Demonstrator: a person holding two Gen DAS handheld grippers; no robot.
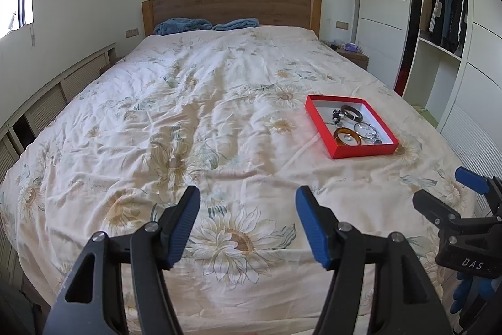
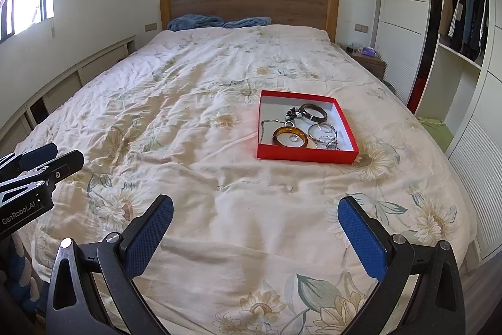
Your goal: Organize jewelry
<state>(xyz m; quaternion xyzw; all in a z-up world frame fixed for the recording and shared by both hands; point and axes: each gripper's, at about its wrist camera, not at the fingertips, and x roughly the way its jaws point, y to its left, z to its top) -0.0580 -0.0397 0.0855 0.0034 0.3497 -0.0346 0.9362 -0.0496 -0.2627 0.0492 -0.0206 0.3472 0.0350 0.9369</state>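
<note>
Your left gripper (image 1: 248, 228) and right gripper (image 2: 255, 233) gape wide, empty — tangled chains in shallow red cardboard tray (image 2: 345, 121) may snag amber bangle (image 2: 290, 137), drag tray across soft quilt.

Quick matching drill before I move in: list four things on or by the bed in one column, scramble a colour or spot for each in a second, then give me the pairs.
Things:
1. amber bangle
2. dark bangle
3. tray
4. towels

Descriptions:
A. blue, by the headboard
B. red walls, lying on the quilt
C. near left part of the tray
D. far side of the tray

Pairs: 1-C, 2-D, 3-B, 4-A
</note>
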